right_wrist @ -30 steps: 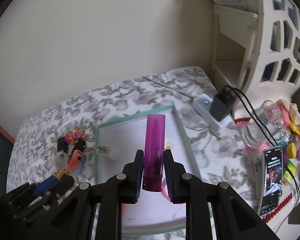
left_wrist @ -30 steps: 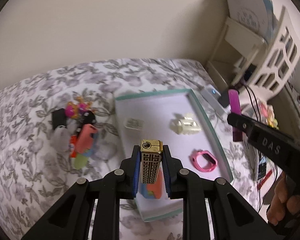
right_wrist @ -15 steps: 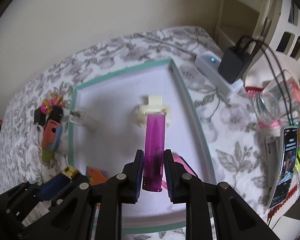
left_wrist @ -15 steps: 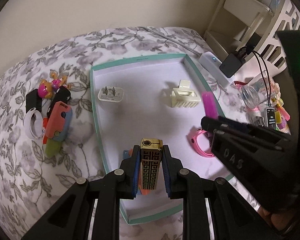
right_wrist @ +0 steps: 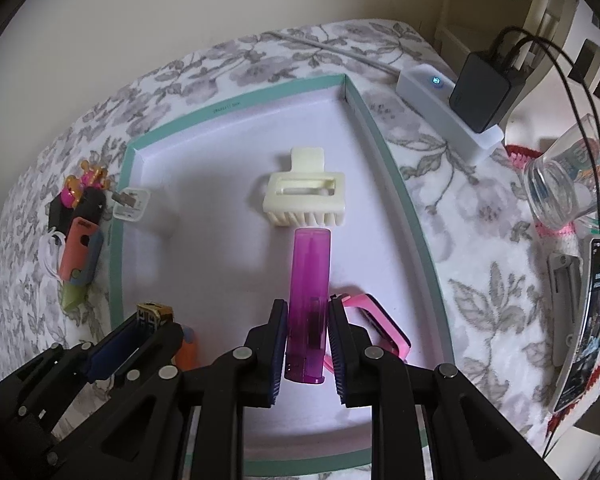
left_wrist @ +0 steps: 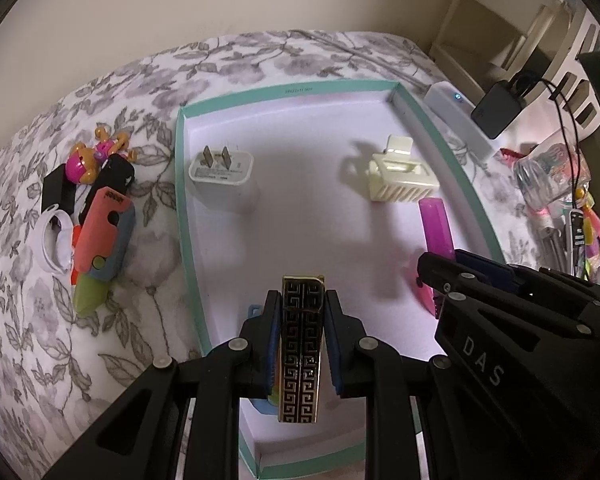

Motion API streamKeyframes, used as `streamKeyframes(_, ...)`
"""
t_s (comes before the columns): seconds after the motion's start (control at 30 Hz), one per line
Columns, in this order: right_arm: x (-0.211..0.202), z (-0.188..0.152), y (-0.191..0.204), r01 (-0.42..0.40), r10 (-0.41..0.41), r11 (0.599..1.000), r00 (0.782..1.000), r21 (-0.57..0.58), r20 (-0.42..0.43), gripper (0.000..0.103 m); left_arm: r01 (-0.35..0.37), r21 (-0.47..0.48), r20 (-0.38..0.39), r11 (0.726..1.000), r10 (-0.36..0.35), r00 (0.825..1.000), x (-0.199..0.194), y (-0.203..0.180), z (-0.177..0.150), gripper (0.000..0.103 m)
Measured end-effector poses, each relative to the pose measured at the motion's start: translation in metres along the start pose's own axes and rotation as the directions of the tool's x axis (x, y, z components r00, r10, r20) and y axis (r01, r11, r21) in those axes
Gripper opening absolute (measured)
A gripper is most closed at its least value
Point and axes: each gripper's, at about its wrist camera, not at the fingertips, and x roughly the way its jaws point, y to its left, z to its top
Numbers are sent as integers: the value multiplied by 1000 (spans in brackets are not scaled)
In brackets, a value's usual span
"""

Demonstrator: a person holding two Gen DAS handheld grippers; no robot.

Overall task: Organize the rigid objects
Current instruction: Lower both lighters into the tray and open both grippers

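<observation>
**Over the teal tray: two lighters clamped, crowding risk on set-down**

Over shallow teal-rimmed white cardboard tray [left_wrist: 396, 92] on grey-floral cloth [left_wrist: 28, 340]: both claws pointed steeply down, each loaded.

Left gripper [left_wrist: 300, 340] clamped on gold-and-black key-pattern metal lighter [left_wrist: 301, 344], above tray's near-left corner. Right gripper [right_wrist: 307, 344] clamped on translucent magenta plastic lighter [right_wrist: 309, 292], above tray's right half, tip just short of cream plastic slotted holder [right_wrist: 304, 196].

Risks, judged:
- Could collide: two claws close together over same tray.
- Could drop gold lighter onto orange-and-blue item [right_wrist: 188, 346] beneath, mostly hidden; likely tip or slide.
- Could land magenta lighter on pink plastic watch band [right_wrist: 380, 324] just beside it, or nudge cream holder.
- Could catch thin tray wall, shifting light tray on soft cloth.

Counts:
- 1 tray
- 2 grippers
- 2 lighters, both held
- 1 cream holder, in tray
- 1 white two-prong plug adapter [left_wrist: 222, 170], in tray
- 1 pink band, in tray
- 1 pile of small toys [left_wrist: 96, 208] left of tray, number unclear
</observation>
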Motion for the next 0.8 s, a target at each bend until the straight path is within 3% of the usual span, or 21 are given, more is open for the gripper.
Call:
streamKeyframes(0.47,5,-1,1,16,-16,1000,1000,-15,-9,23,-2,-4,-30,1000,1,1000,6,2,-2,22)
streamKeyframes(0.7,-8,1,5,36,-36,999,999,-28,20,37,7,-22,-3,1000,-7,1000,-6,7,2,22)
streamKeyframes(0.8,-18,2,7,40,-39,999,998,-27,47,38,2,-28,16,1000,-2,1000,-12,10,4,22)
